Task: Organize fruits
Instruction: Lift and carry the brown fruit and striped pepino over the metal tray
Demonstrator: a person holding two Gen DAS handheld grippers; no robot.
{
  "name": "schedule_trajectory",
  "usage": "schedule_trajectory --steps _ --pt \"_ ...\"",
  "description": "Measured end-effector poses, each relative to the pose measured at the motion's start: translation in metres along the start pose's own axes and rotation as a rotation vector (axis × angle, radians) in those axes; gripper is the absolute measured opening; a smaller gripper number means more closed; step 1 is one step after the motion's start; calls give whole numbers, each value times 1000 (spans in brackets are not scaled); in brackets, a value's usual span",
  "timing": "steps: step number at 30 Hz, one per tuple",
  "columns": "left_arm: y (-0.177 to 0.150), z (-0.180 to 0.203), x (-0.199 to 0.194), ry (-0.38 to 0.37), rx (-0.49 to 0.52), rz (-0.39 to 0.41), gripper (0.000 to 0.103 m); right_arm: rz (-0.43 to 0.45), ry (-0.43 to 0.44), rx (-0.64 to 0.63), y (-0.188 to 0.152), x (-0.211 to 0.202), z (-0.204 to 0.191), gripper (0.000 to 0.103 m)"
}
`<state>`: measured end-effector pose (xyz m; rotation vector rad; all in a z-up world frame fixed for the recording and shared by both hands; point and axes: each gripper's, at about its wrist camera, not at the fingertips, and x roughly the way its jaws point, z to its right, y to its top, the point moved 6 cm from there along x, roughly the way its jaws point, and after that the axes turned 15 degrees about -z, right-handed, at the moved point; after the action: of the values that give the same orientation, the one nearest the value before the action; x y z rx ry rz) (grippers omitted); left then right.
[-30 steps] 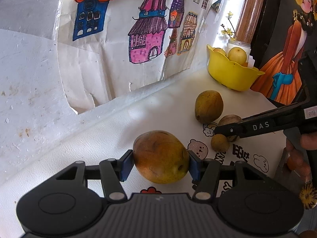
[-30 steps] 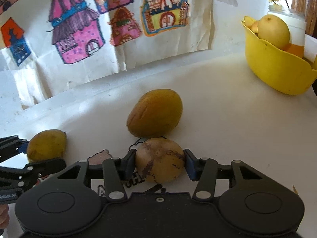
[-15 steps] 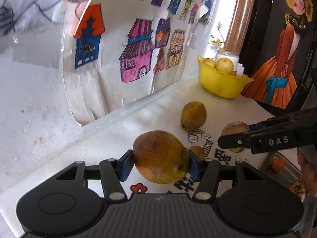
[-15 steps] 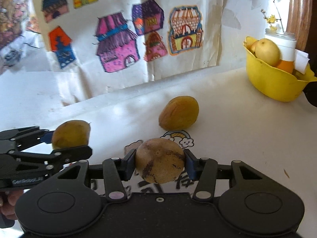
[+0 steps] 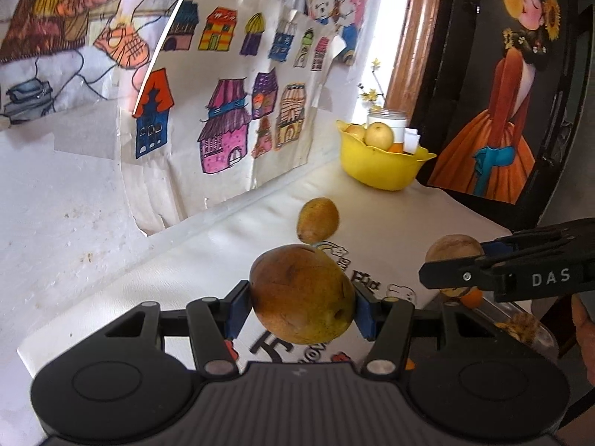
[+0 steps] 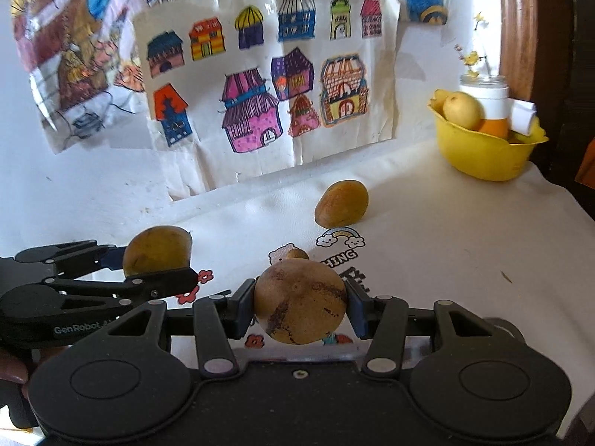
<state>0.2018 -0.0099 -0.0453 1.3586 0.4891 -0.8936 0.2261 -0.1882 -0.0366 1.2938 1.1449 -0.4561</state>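
My left gripper (image 5: 301, 303) is shut on a large brown-yellow pear (image 5: 302, 293) and holds it above the white table (image 5: 390, 219). My right gripper (image 6: 300, 308) is shut on a round brown mottled fruit (image 6: 300, 303), also held above the table. Each gripper shows in the other's view: the right one (image 5: 452, 260) with its fruit (image 5: 452, 247), the left one (image 6: 156, 260) with its pear (image 6: 156, 247). A third brown-yellow fruit (image 5: 318, 220) (image 6: 341, 202) lies on the table. A small brown fruit (image 6: 295, 254) lies behind the right gripper.
A yellow bowl (image 5: 383, 167) (image 6: 479, 156) with yellow and orange fruit stands at the table's far right corner, next to a white jar (image 6: 487, 98). A dark framed picture (image 5: 498, 93) leans at the right. A tray with small fruit (image 5: 520, 319) sits below the table's right edge. Drawings cover the wall.
Both grippers have risen and pulled back from the table with their fruits still held. The table, bowl and lying fruit now appear farther away.
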Motion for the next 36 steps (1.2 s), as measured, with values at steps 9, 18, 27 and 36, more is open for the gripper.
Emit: schedule_trajectory --steps 9,18,27,36 --pt "-13 31 -32 -14 37 32 61 73 -8 12 -29 -52 -6 52" --pt "-28 57 -56 -31 72 53 61 146 -29 29 -59 -103 -10 52" --pt "-40 79 -65 -57 106 48 61 190 -63 60 -83 -134 -1 52" --pt "-39 92 -62 -78 126 43 61 209 -86 92 -95 -149 12 52"
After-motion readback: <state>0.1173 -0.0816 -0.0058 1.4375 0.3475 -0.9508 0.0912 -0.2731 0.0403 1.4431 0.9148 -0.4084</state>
